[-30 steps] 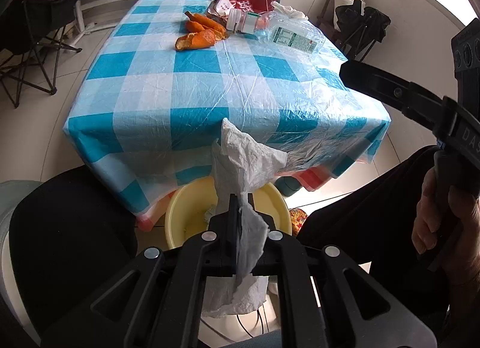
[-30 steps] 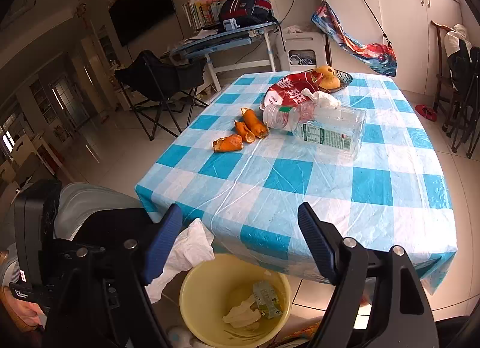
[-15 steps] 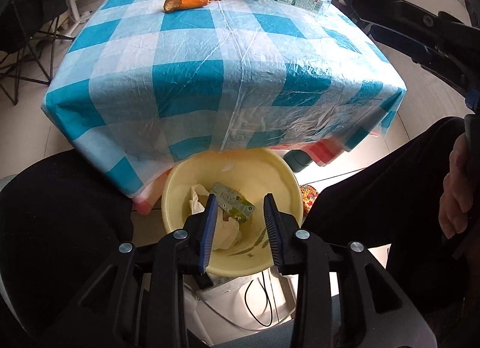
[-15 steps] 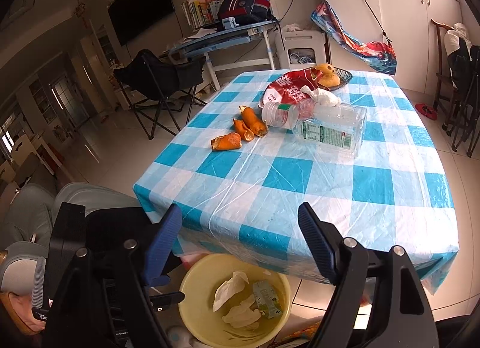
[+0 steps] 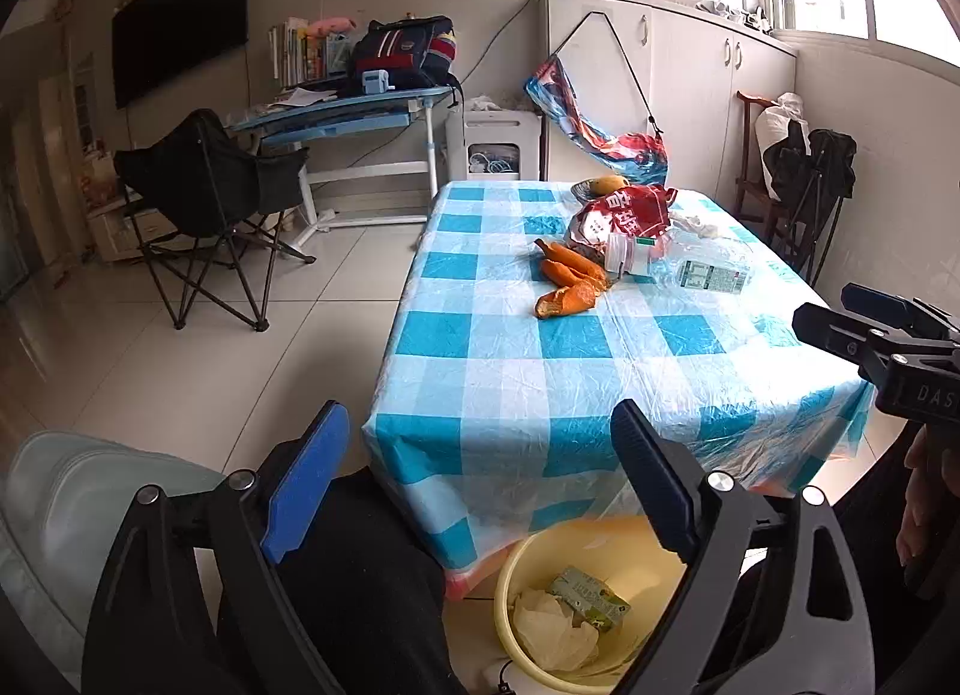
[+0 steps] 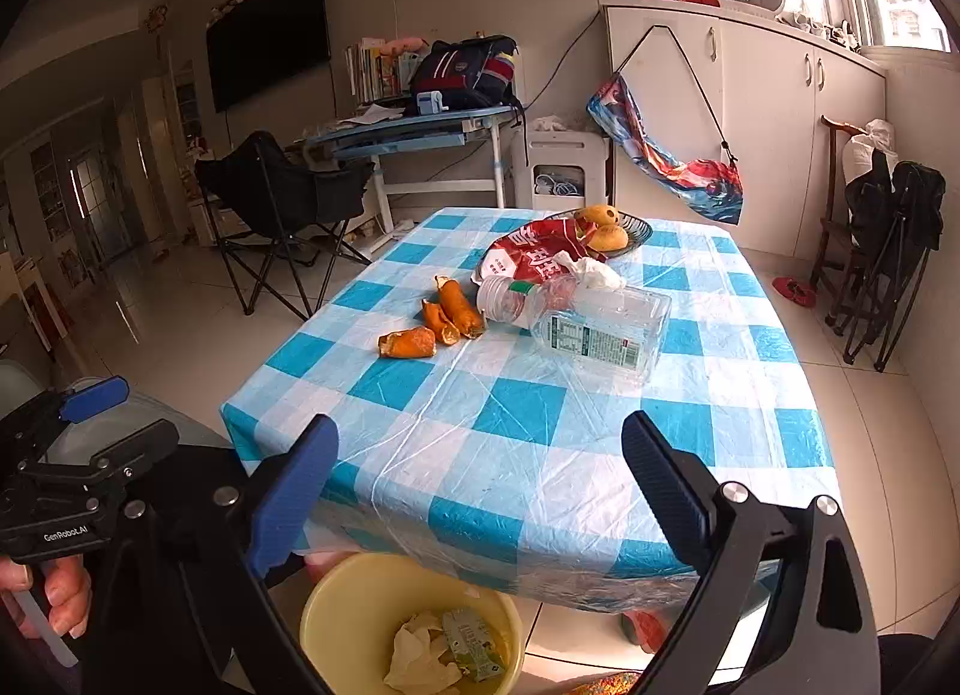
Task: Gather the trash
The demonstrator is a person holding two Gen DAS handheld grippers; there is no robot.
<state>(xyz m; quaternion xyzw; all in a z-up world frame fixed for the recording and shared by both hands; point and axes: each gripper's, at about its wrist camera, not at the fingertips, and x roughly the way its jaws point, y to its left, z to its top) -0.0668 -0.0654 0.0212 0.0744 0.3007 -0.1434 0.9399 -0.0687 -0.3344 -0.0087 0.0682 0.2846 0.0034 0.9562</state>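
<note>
My left gripper (image 5: 480, 425) hangs over the near table edge, its jaws opening with nothing between them. Below it stands the yellow bin (image 5: 516, 587), with a white tissue (image 5: 552, 623) and a green carton (image 5: 591, 596) lying inside. My right gripper (image 6: 480, 431) is also above the table's near edge and the bin (image 6: 336, 593); its jaws are opening and hold nothing. On the checked tablecloth (image 6: 522, 413) lie orange peels (image 6: 432, 329), a clear plastic bottle (image 6: 594, 323), a red snack bag (image 6: 528, 257) and a crumpled tissue (image 6: 591, 272).
A dish of fruit (image 6: 612, 230) sits at the table's far end. A black folding chair (image 6: 282, 203) and a blue desk (image 6: 414, 125) stand beyond on the left, white cabinets (image 6: 768, 113) on the right. A person's dark-clothed legs (image 5: 360, 575) flank the bin.
The left gripper let go of the white tissue, which now lies in the bin, then rose and tilted up toward the table with its jaws spread wide. The right jaws widened slightly.
</note>
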